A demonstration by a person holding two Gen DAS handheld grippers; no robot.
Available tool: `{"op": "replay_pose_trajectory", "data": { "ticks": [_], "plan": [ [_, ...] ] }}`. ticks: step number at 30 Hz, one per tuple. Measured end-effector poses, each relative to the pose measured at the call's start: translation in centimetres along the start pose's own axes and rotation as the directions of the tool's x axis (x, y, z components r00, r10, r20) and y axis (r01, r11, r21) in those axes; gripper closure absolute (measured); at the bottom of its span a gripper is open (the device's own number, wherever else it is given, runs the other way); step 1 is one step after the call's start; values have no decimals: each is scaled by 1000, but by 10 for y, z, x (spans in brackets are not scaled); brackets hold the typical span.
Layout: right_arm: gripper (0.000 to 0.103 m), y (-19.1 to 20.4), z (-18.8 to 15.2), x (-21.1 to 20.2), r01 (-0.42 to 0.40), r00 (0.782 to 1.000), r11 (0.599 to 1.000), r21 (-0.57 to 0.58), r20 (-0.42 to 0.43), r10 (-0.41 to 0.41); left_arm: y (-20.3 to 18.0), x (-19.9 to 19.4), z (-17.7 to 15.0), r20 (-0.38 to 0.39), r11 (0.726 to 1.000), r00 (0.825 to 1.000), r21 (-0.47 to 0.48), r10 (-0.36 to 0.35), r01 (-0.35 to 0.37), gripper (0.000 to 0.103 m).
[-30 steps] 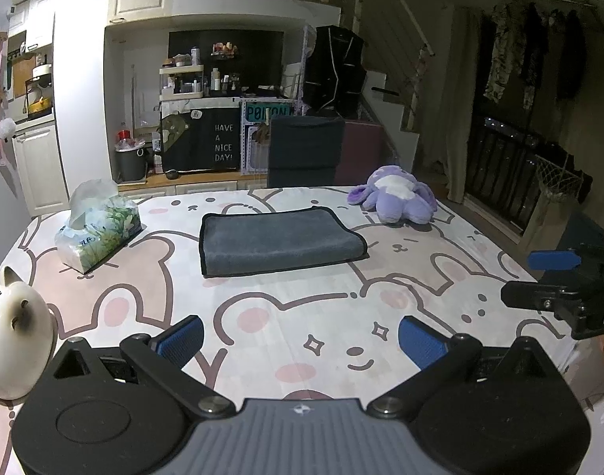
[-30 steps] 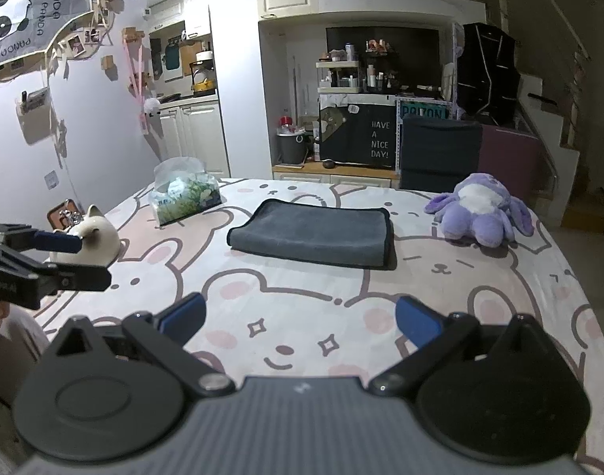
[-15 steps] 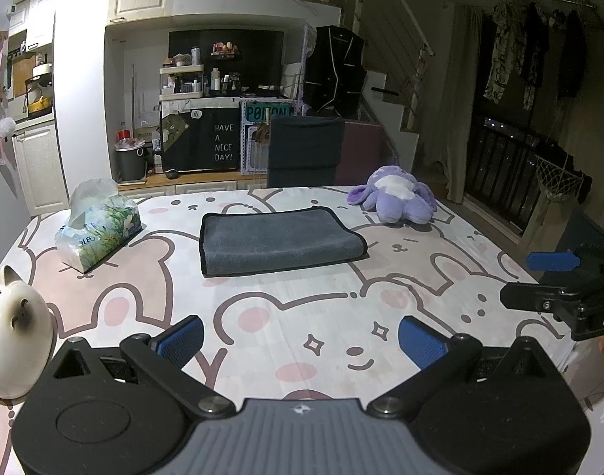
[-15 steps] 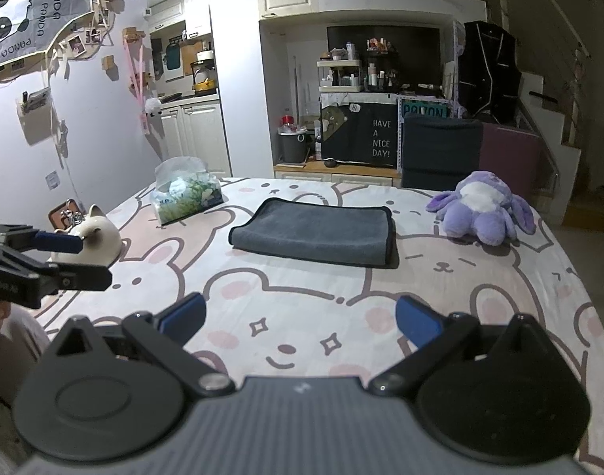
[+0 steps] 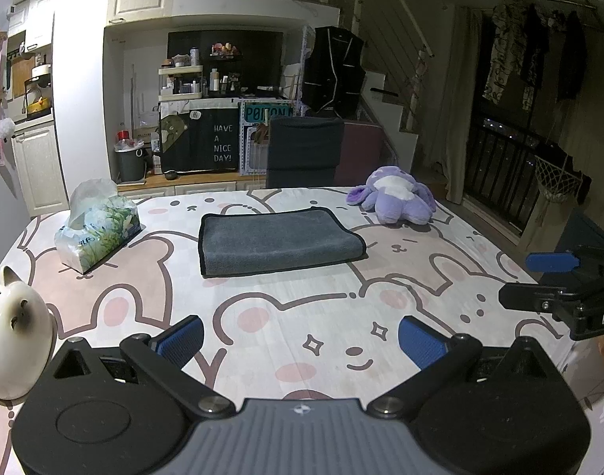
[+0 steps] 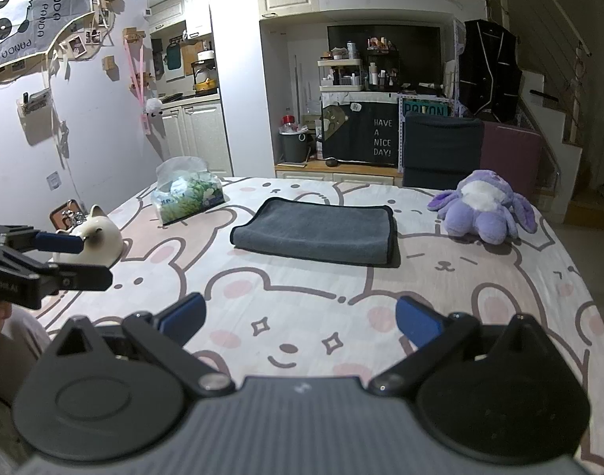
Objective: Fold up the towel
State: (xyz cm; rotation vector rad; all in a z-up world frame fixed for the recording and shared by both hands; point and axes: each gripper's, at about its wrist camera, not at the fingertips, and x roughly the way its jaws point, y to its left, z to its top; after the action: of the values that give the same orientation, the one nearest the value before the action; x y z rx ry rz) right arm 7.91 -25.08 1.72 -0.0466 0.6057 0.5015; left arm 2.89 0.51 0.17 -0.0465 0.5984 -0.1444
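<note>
One towel: grey towel (image 5: 278, 239) with a dark edge, folded into a flat rectangle, lying mid-table on the far half; also seen in the right wrist view (image 6: 321, 235).
Towel contact: nothing touches it; both grippers are well apart from it, on the near side.
Table: cloth-covered table (image 5: 302, 308) printed with pink and white bear faces, stars and outlines.
Left gripper: left gripper (image 5: 300, 340) over the near edge of the table, blue-padded fingers (image 5: 181, 338) spread wide, nothing between them. From the right wrist view it shows at the left edge (image 6: 70, 259), seen side-on.
Right gripper: right gripper (image 6: 298, 320) likewise over the near edge, blue pads (image 6: 414, 322) wide apart, holding nothing. In the left wrist view it sits at the right edge (image 5: 539, 281).
Left of towel: tissue pack (image 5: 98, 231) with a leafy print, white tissue sticking up from the top, near the towel but apart from it.
Near left corner: cream cat-shaped figure (image 5: 15, 334), upright, close to the left gripper.
Right of towel: purple plush toy (image 5: 396, 200) lying on the far right part of the table.
Beyond the table: dark chair back (image 5: 303, 150) at the far edge; black panel reading "HAVE A NICE DAY!" (image 5: 222, 143) behind it.
</note>
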Motion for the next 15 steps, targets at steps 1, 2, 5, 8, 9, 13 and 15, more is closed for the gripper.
{"op": "replay_pose_trajectory", "data": {
  "ticks": [1,2,5,8,9,13,15],
  "plan": [
    [0,0,0,0,0,1000,1000,0,0,0,0,0,0,0,1000,1000,1,0,0,0],
    [0,0,0,0,0,1000,1000,0,0,0,0,-1,0,0,1000,1000,3,0,0,0],
    [0,0,0,0,-1,1000,1000,1,0,1,-1,-1,0,1,1000,1000,0,0,0,0],
    [0,0,0,0,0,1000,1000,0,0,0,-1,-1,0,1,1000,1000,1,0,0,0],
    [0,0,0,0,-1,1000,1000,0,0,1,-1,0,0,1,1000,1000,2,0,0,0],
    [0,1,-1,0,-1,1000,1000,-1,-2,1,-1,-1,0,2,1000,1000,3,0,0,0],
    [0,1,-1,0,0,1000,1000,0,-1,0,-1,-1,0,2,1000,1000,2,-1,1,0]
  ]
}}
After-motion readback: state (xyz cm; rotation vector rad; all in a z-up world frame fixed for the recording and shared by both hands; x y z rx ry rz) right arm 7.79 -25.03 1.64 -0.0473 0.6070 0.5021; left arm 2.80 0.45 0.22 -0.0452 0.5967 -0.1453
